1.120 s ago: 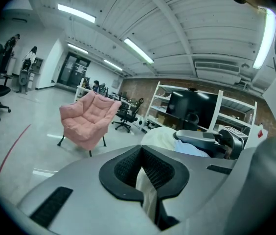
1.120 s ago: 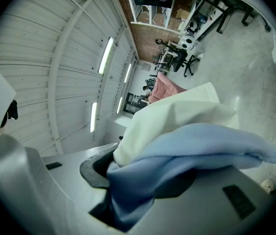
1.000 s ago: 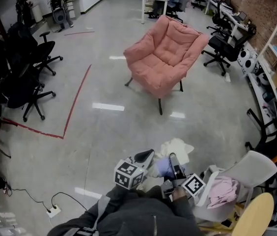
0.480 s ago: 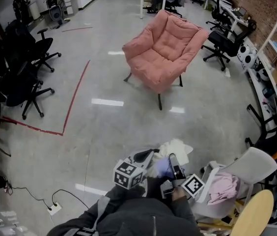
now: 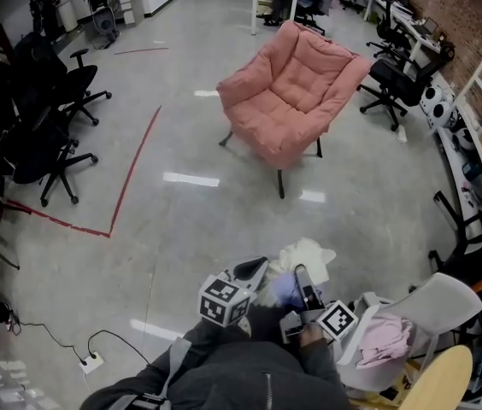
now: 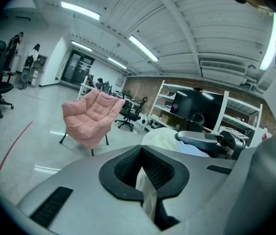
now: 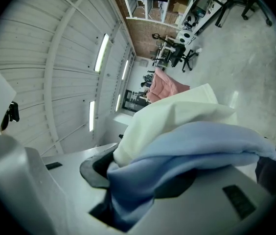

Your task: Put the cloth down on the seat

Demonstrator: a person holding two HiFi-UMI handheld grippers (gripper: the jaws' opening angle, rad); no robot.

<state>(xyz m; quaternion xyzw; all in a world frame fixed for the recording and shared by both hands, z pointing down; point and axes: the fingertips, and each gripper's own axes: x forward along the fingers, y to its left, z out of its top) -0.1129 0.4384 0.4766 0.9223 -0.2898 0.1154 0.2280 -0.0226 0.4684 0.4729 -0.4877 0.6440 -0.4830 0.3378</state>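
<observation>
Pinching the cloth (image 5: 308,254) with both claws stops it dragging on the floor: your left claw (image 5: 255,272) nips a cream fold, your right claw (image 5: 303,282) the blue part. The pink armchair (image 5: 285,92) stands well ahead.

Black office chairs (image 5: 40,135) stand beside red floor tape (image 5: 135,169).

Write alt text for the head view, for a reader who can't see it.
Low in frame, the left gripper and right gripper hold a bunched cream and pale blue cloth. Across grey floor stands a padded pink armchair, nothing on its seat; black office chairs line the left.
</observation>
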